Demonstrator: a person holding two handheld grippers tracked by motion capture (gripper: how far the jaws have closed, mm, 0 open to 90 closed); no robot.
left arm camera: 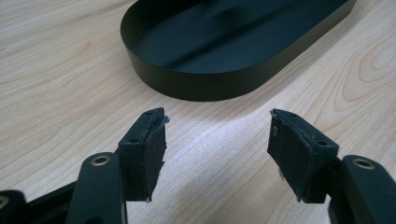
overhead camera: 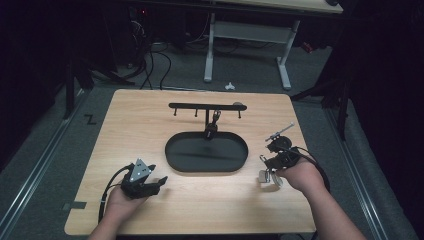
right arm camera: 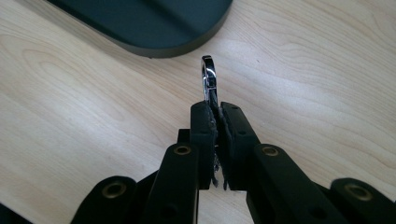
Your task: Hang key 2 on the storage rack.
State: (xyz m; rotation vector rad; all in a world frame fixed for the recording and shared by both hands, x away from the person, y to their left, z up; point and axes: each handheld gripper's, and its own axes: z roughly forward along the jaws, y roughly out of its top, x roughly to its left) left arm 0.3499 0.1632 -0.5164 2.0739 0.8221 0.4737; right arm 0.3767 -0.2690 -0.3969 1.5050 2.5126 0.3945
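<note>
A silver metal clasp (right arm camera: 208,77) sticks out from between the pads of my right gripper (right arm camera: 218,114), which is shut on its lower end above the wooden table. In the high view that right gripper (overhead camera: 267,167) sits right of the black oval tray (overhead camera: 172,155), with the shiny clasp (overhead camera: 265,176) at its tip. My left gripper (left arm camera: 217,149) is open with nothing between its pads, pointing at the tray's near wall (left arm camera: 196,86). From above, the left gripper (overhead camera: 159,181) rests at the table's front left.
A black rack (overhead camera: 205,106) with several small hooks rises on a post from the tray's far side, and a dark item (overhead camera: 214,122) hangs from one hook. The wooden table (overhead camera: 130,130) ends close behind the rack. A white desk frame (overhead camera: 247,35) stands on the floor beyond.
</note>
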